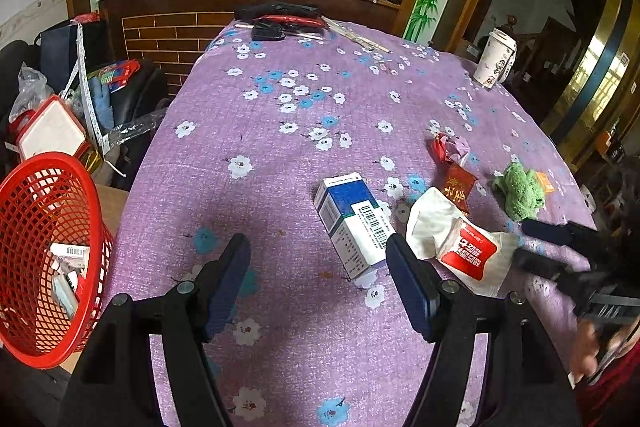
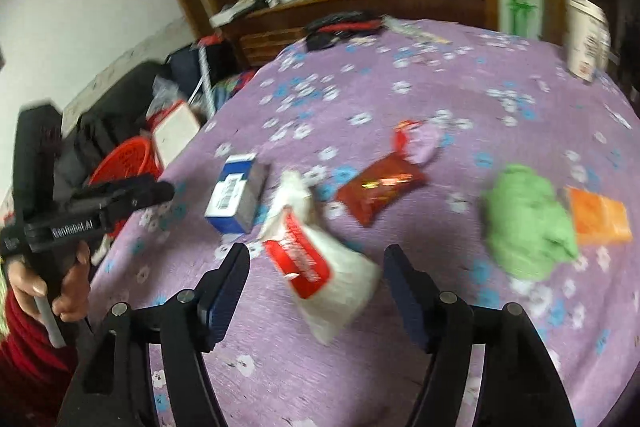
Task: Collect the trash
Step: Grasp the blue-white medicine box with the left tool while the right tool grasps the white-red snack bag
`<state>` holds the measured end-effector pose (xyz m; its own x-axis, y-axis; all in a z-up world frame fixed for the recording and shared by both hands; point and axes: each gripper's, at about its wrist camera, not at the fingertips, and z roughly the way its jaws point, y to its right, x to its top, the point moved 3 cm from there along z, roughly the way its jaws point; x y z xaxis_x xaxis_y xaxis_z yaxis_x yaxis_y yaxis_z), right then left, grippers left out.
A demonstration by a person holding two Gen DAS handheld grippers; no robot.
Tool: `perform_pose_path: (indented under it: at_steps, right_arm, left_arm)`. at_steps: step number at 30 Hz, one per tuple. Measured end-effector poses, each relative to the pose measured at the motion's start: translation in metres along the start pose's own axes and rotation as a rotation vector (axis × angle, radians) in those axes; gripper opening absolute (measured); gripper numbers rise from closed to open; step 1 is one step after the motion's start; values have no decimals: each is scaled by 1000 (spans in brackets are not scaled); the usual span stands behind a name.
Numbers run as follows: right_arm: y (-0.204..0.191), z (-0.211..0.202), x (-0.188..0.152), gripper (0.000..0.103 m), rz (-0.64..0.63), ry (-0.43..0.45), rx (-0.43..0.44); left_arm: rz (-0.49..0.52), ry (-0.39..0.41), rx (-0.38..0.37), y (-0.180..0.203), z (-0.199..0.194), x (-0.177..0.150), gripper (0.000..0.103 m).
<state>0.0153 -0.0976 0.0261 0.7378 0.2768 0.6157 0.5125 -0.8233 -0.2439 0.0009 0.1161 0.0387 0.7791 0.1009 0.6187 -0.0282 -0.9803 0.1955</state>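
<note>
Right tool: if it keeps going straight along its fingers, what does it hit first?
Most likely the white-and-red paper bag, which lies on the purple cloth between the open fingers of the right tool. The frame is motion-blurred, so depth is uncertain, but nothing else seems to sit in that line before it.

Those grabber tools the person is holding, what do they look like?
Each gripper is black plastic, with two angled fingers faced with dark blue ribbed pads and silver pivot bolts. The left one carries white "GenRobot.AI" lettering on its body. The person wears a red sleeve.
</note>
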Motion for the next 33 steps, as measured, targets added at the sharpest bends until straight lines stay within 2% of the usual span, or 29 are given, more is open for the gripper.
perform_pose_path:
  at_steps: [5,8,9,10,12,15,21,24,25,26,29,33]
  right_arm:
    - [-18,27,0,80,-157,-28,-79]
    - [-22,44,-4,80,-248,-59,-151]
    - [-21,49,-6,79,-259,-69,-176]
    - [-19,50,-7,68,-260,-78,-189]
    - [-12,52,-10,50,-232,-104,-197]
    - [1,42,-13,44,-143,-81,-192]
    - [20,-3,-26,43,32,5,-235]
    - [19,-25,-33,43,68,56,-254]
    - [17,-29,-35,43,73,69,-258]
    - [16,-35,-37,43,83,83,-252]
    - [11,-43,-42,43,94,108,-243]
    - [-1,-45,-48,43,97,121,-231]
  left_arm:
    - [-39,-33,-19,-7,7,5,69]
    - [-61,-48,-34,-6,11,7,70]
    - [-65,-55,-37,-4,13,8,70]
    - [-65,-60,-37,-2,14,7,71]
    - [-66,-72,-35,3,19,8,72]
    - [-54,-86,-29,15,27,8,74]
    - [-23,-108,40,36,50,7,75]
    - [-3,-113,78,41,62,7,74]
    - [5,-113,94,42,65,6,70]
    - [15,-110,107,43,68,5,57]
    - [28,-123,117,43,75,2,35]
    - [42,-101,115,40,71,-3,33]
